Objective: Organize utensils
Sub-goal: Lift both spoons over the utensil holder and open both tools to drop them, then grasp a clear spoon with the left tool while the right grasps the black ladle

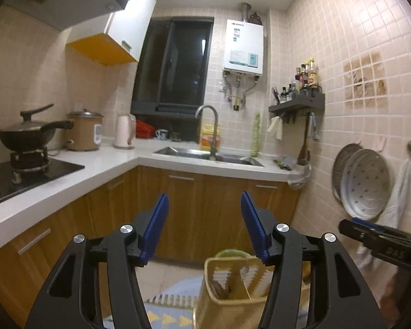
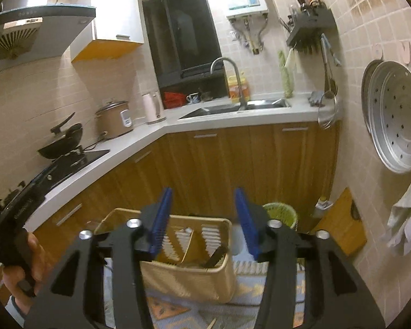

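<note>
A tan slotted utensil holder (image 2: 194, 274) stands low on a patterned rug, with a dark-handled utensil (image 2: 216, 256) and thin sticks leaning inside it. It also shows in the left wrist view (image 1: 233, 288). My right gripper (image 2: 202, 200) is open and empty, held above and just behind the holder. My left gripper (image 1: 204, 205) is open and empty, held above the holder's left side. The right gripper's body (image 1: 383, 246) shows at the right edge of the left wrist view.
A white L-shaped counter (image 1: 76, 183) carries a hob with a black pan (image 1: 27, 134), a rice cooker (image 1: 85, 131), a kettle (image 1: 124, 130) and a sink (image 1: 208, 155). Steamer trays (image 2: 397, 115) hang on the right wall. A green bin (image 2: 282, 213) and a cutting board (image 2: 339, 224) stand on the floor.
</note>
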`<state>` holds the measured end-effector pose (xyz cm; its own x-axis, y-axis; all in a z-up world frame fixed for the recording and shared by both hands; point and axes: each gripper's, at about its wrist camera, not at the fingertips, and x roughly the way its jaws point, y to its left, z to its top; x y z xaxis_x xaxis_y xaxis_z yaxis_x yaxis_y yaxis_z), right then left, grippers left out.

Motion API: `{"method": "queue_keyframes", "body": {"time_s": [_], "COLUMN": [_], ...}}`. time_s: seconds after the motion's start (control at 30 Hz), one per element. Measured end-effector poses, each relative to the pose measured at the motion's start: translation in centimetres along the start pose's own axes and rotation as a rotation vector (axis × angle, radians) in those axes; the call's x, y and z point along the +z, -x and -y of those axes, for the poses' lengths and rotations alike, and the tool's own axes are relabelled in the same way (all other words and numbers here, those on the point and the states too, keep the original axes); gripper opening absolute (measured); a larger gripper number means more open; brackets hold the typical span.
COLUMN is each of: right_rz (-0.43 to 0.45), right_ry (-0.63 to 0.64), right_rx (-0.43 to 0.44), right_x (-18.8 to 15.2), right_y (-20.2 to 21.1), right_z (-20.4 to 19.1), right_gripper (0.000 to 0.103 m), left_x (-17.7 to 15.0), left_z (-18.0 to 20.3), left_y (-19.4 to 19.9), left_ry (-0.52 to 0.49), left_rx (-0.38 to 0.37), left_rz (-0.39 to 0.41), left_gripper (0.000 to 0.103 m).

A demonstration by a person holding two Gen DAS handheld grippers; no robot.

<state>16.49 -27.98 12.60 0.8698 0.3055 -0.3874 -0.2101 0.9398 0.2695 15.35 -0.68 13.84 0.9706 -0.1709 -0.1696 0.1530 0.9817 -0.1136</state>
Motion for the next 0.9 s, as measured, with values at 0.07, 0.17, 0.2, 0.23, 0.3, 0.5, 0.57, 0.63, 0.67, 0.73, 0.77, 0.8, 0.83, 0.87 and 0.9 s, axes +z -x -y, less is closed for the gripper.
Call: {"method": "queue_keyframes", "body": {"time_s": [0.07, 0.17, 0.2, 0.23, 0.3, 0.5, 0.57, 0.63, 0.67, 0.73, 0.77, 0.8, 0.83, 0.87, 0.9], "right_rz": [-0.041, -0.109, -0.138, -0.170, -0.237, -0.546, -0.617, -0.653, -0.672, -0.703, -0.717, -0.733, -0.745, -0.762, -0.771], "right_ry": [-0.027, -0.032, -0.025, -0.022, -0.026, -0.131, -0.127, -0.114, -0.111, -0.109, -0.107, -0.107, -0.108, -0.110, -0.110], "right_rx": [0.024, 0.033, 0.034, 0.034, 0.041, 0.135, 0.123, 0.098, 0.087, 0.073, 0.068, 0.062, 0.059, 0.062, 0.065], "right_x": [0.2, 0.1, -0.1, -0.3, -1.0, -6.3, -8.6, -10.0, -10.7, -11.7, -12.2, -12.6, -12.7, -13.1, -13.3], "right_y": [0.9, 2.3, 2.7, 3.0, 3.1, 1.4, 1.0, 0.8, 0.6, 0.3, 0.2, 0.1, 0.1, -0.1, -0.2], "right_z": [0.0, -0.5, -0.8, -1.0, -1.3, -1.6, -2.1, -2.5, -2.6, -2.9, -3.1, -3.2, -3.2, -3.3, -3.2], "right_gripper": [0.046, 0.046, 0.046, 0.046, 0.045, 0.045, 0.045, 0.045, 0.045, 0.045, 0.044, 0.042, 0.042, 0.040, 0.038], "left_x": [0.5, 1.0, 0.9, 0.7, -0.1, -7.3, -9.8, -12.4, -13.2, -14.8, -15.4, -15.7, -16.4, -16.7, -17.0], "left_z": [-0.4, -0.7, -0.6, -0.6, -0.6, -0.3, -0.3, -0.3, -0.2, -0.2, -0.1, 0.0, 0.1, 0.3, 0.6], "left_y": [1.0, 2.7, 3.1, 3.7, 4.2, 3.1, 2.8, 2.6, 2.4, 2.1, 2.0, 1.9, 1.7, 1.7, 1.8], "left_ry": [0.010, -0.017, -0.035, -0.053, -0.066, -0.100, -0.119, -0.128, -0.135, -0.167, -0.179, -0.187, -0.200, -0.214, -0.228], "left_rx": [-0.025, -0.085, -0.093, -0.104, -0.137, -0.263, -0.272, -0.288, -0.290, -0.274, -0.268, -0.268, -0.266, -0.263, -0.266], "left_rz": [-0.047, -0.141, -0.172, -0.211, -0.287, -0.661, -0.738, -0.821, -0.845, -0.880, -0.895, -0.909, -0.925, -0.930, -0.932], "left_gripper": [0.053, 0.053, 0.053, 0.053, 0.053, 0.045, 0.039, 0.035, 0.035, 0.035, 0.035, 0.035, 0.034, 0.031, 0.029]}}
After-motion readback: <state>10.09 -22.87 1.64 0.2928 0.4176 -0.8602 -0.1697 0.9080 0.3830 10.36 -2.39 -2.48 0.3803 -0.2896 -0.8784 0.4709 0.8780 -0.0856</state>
